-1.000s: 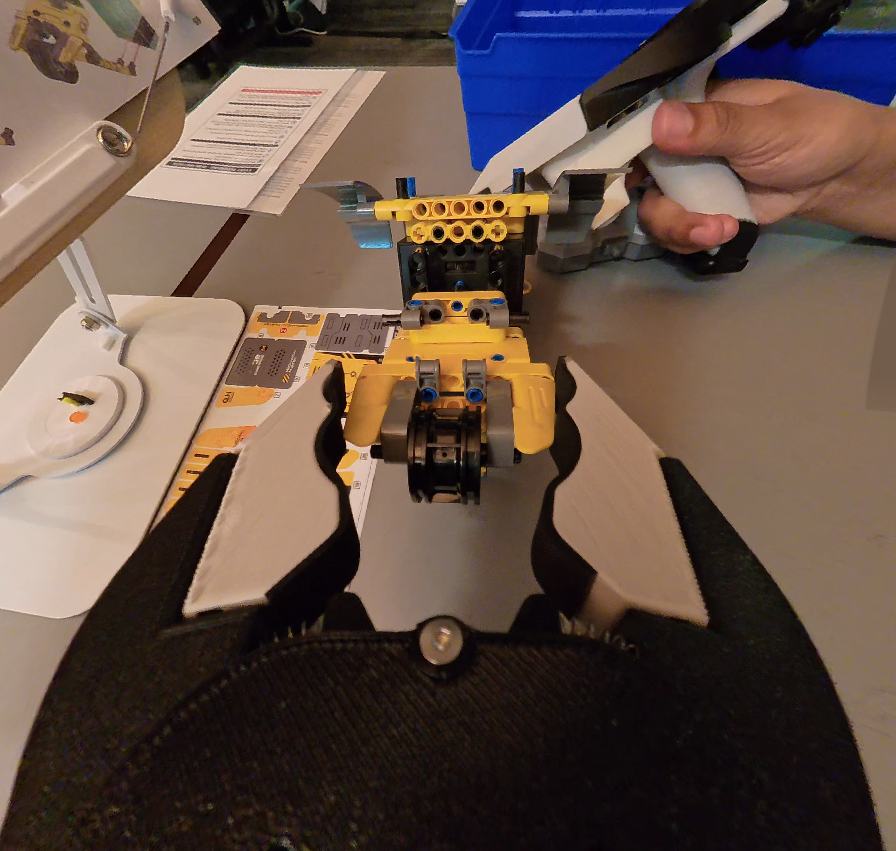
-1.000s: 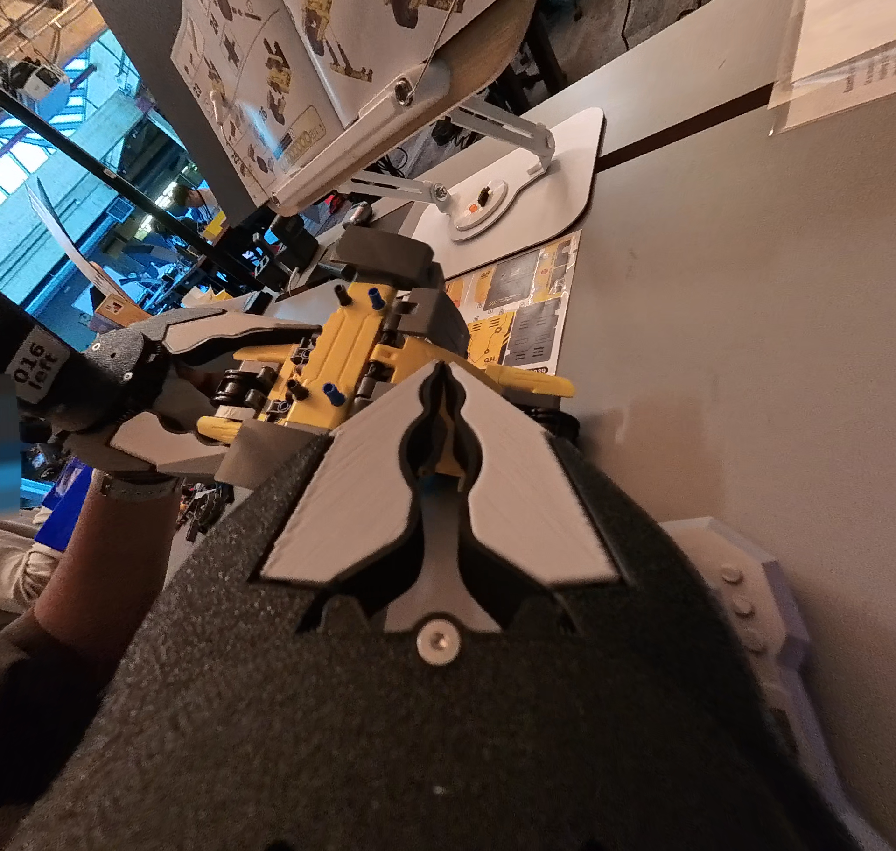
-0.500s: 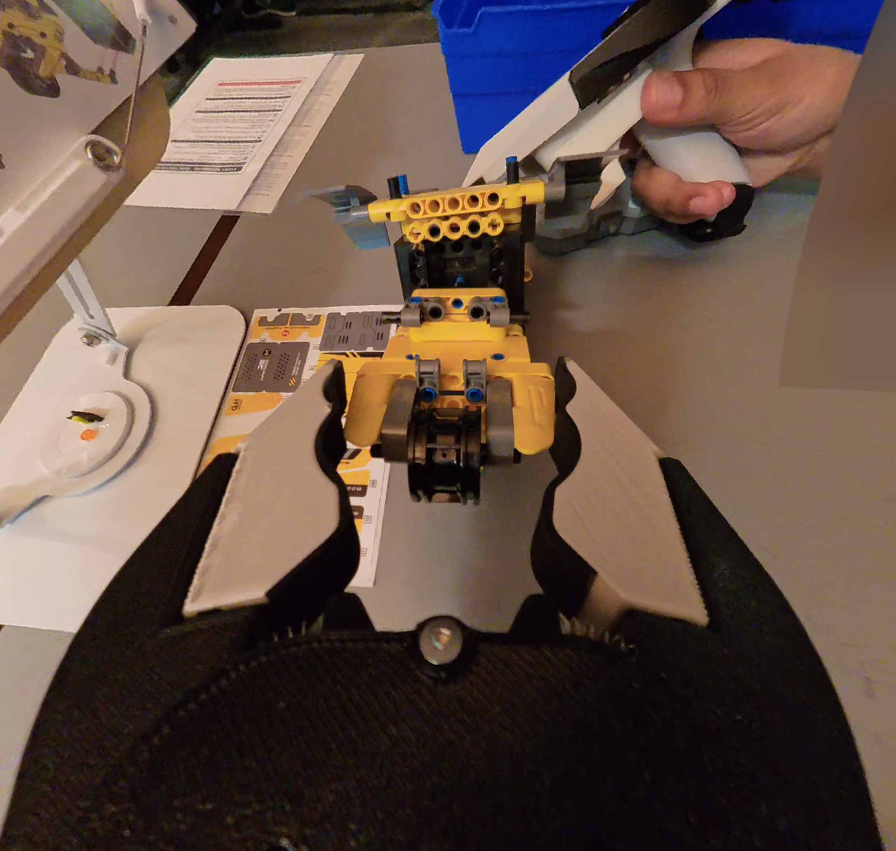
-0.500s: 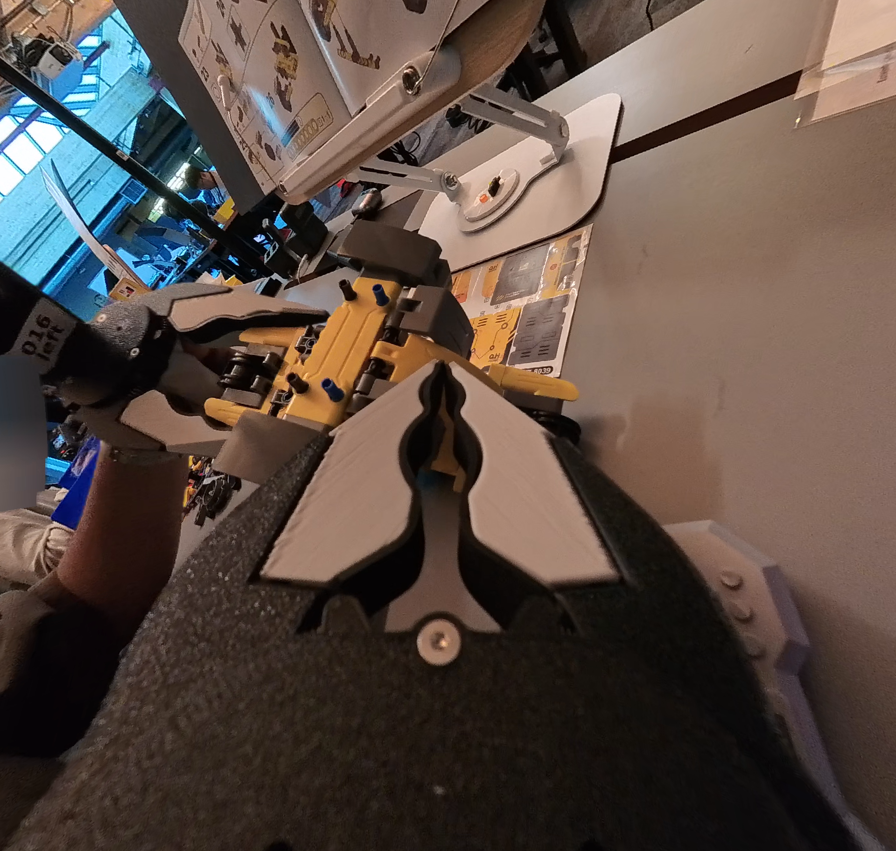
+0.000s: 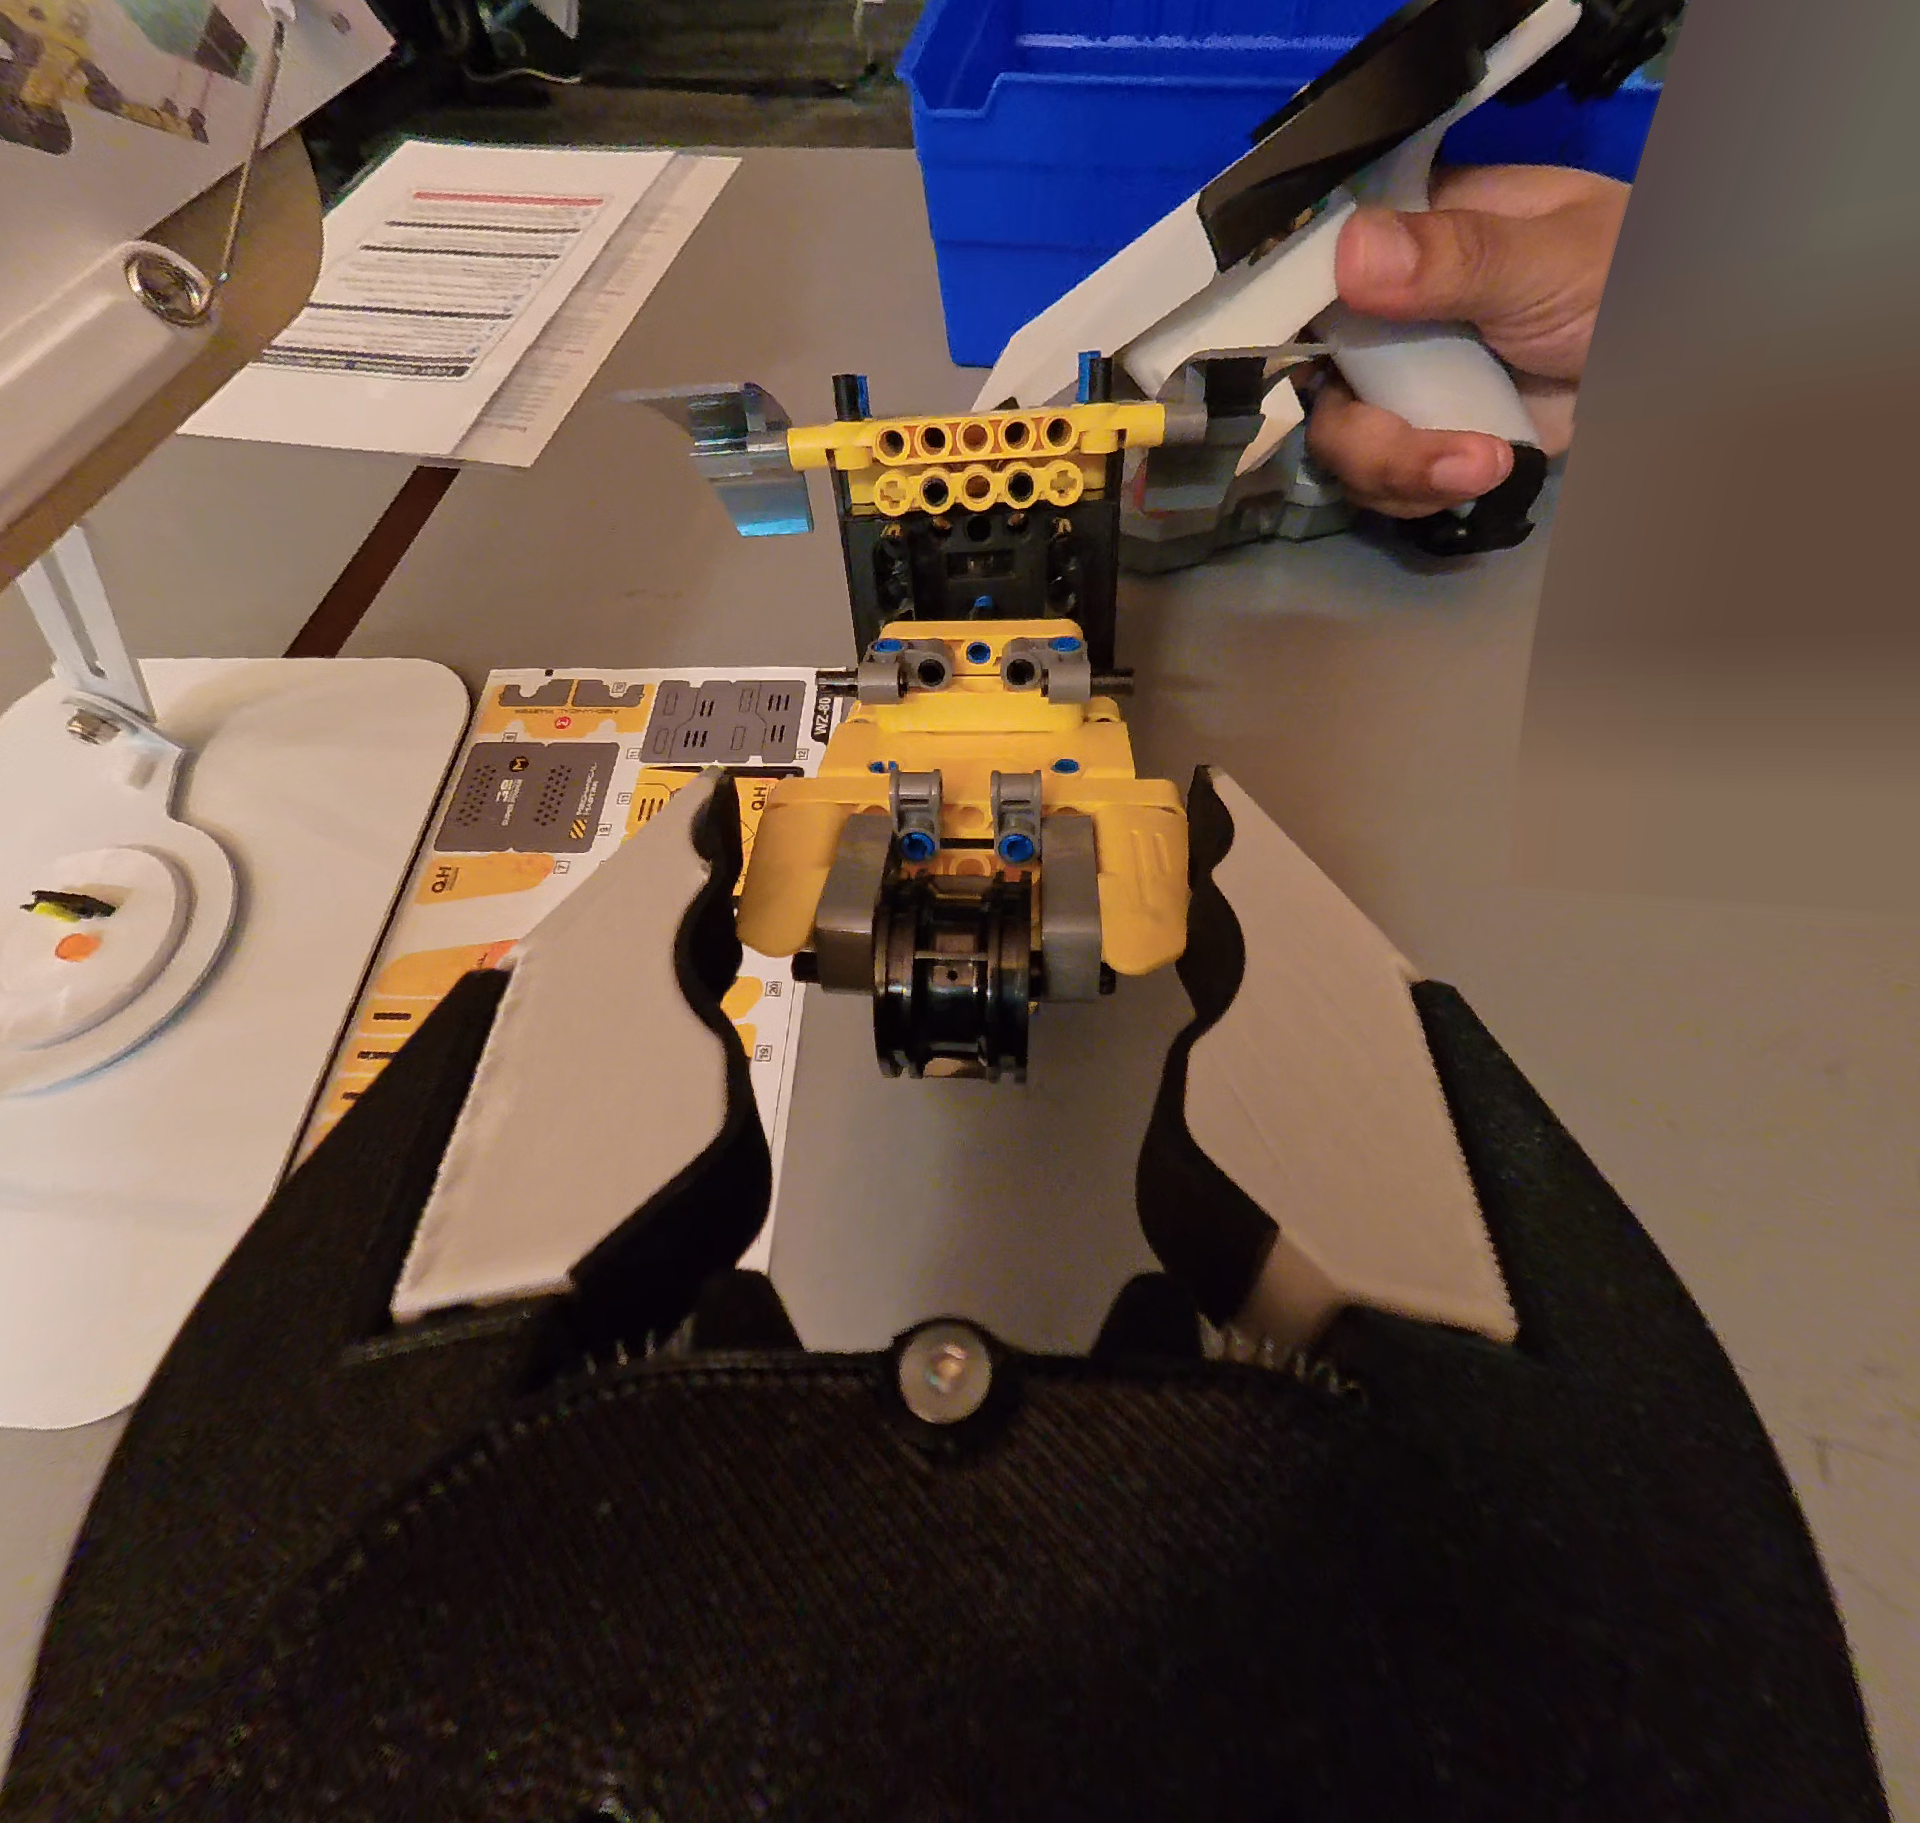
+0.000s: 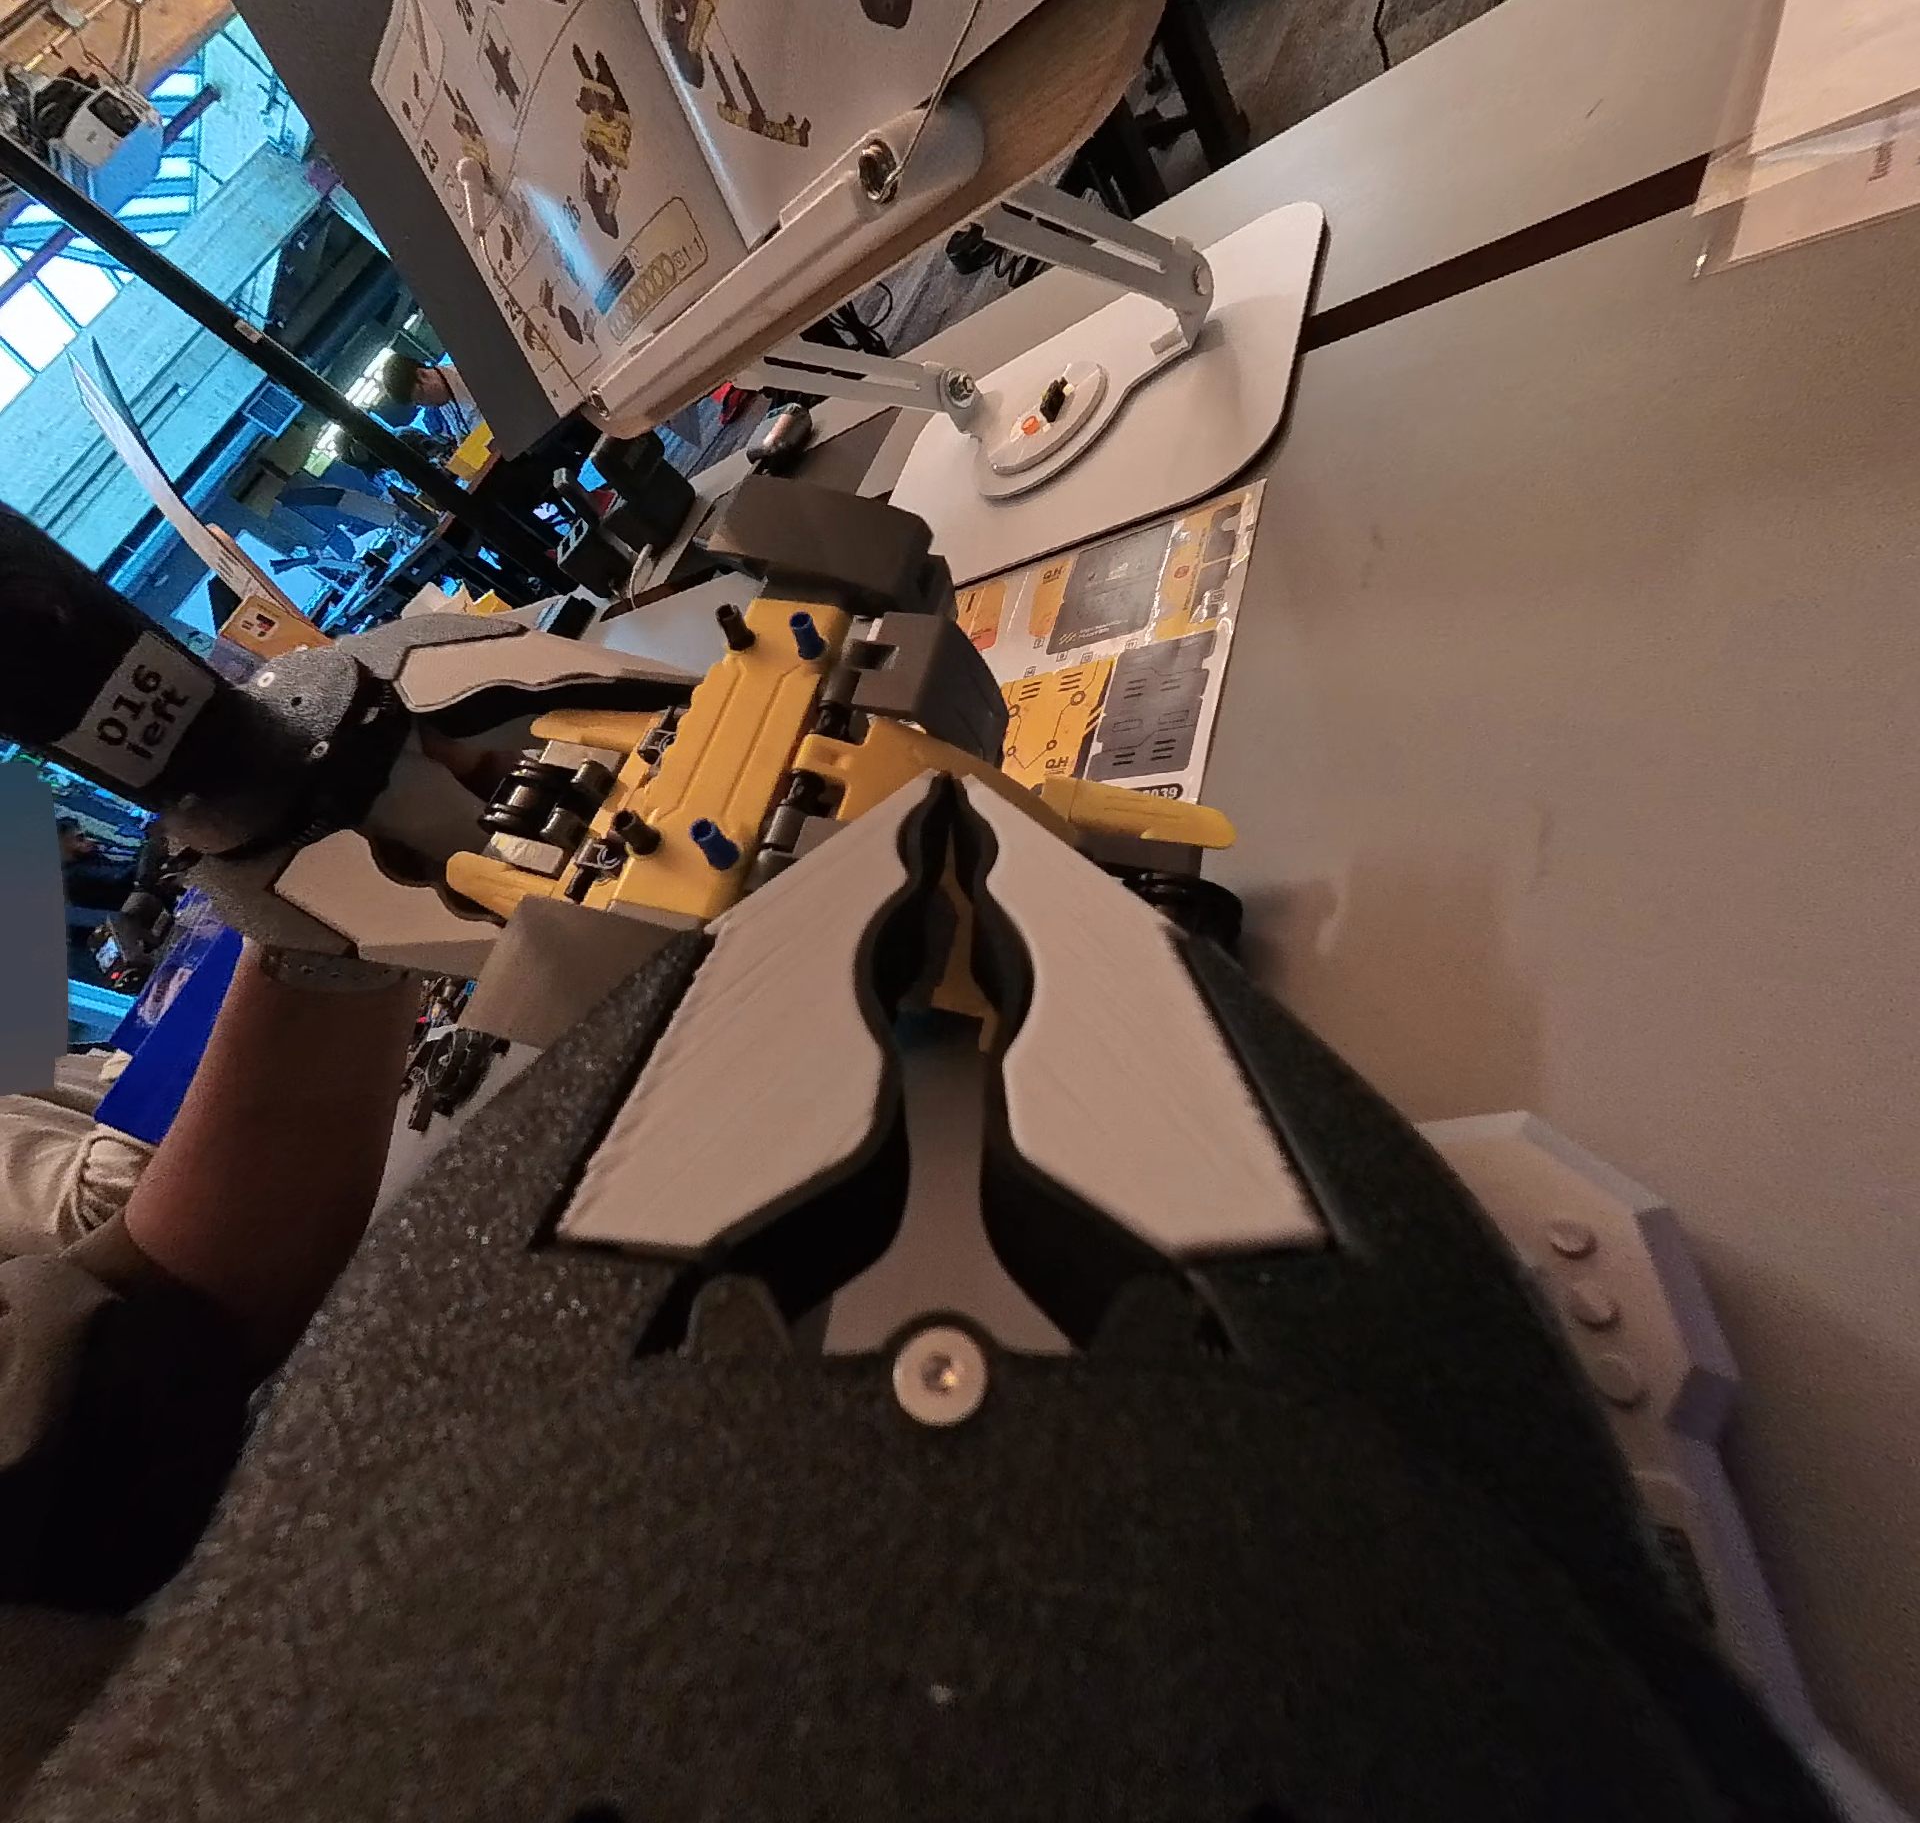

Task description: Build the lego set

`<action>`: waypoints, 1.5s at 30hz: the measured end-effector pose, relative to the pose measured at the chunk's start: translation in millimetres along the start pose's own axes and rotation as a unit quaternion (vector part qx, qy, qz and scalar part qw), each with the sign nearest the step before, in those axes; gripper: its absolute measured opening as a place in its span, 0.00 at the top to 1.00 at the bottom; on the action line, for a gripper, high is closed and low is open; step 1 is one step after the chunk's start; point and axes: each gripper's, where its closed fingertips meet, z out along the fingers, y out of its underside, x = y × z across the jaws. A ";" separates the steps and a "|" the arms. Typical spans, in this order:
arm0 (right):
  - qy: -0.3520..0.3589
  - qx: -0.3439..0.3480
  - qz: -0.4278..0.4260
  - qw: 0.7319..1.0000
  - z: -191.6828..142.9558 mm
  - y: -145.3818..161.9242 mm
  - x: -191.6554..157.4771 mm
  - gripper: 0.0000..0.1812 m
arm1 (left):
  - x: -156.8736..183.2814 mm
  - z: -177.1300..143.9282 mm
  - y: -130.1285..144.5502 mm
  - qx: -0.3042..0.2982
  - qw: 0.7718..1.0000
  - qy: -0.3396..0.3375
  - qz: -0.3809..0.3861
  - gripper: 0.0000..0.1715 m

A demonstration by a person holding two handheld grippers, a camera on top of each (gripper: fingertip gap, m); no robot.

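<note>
A yellow, grey and black brick-built vehicle model (image 5: 966,734) is held above the grey table (image 5: 1351,1046). My left gripper (image 5: 956,807) is shut on the model's yellow rear body, one finger on each side, with a black wheel hub (image 5: 951,984) hanging between the fingers. My right gripper (image 6: 948,786) is shut on a yellow part at the model's other end (image 6: 748,765). It also shows in the left wrist view (image 5: 1049,376), held by a hand (image 5: 1455,319), at the right end of the yellow holed beam (image 5: 977,454).
A blue bin (image 5: 1143,111) stands at the back right. A sticker sheet (image 5: 582,786) lies under the model, beside a white stand base (image 5: 260,838) that carries an instruction booklet (image 6: 727,59). A printed page (image 5: 468,287) lies behind. A grey brick part (image 6: 1610,1306) lies near the right gripper. Spacing between my two grippers at the tips: around 11 cm.
Both grippers keep their hold on the model. The model and both grippers have shifted only slightly over the table.
</note>
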 end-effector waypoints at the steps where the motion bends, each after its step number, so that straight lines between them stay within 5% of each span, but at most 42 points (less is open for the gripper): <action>1: 0.001 0.001 0.000 1.000 0.0 0.0 0.1 1.00 | 0.2 -0.1 0.1 -0.002 1.000 -0.003 0.001 0.52; 29: -0.018 -0.006 0.020 1.000 -2.2 1.5 -1.6 1.00 | -12.5 0.0 1.8 -0.046 0.998 -0.050 -0.002 0.52; 43: -0.005 -0.001 -0.021 1.000 -5.0 -0.5 0.7 1.00 | 3.2 0.2 2.9 -0.028 0.999 0.020 -0.023 0.52; 45: -0.007 0.006 -0.031 0.999 -6.5 -3.0 0.5 0.92 | 3.4 -0.5 3.2 -0.030 0.999 0.017 -0.020 0.52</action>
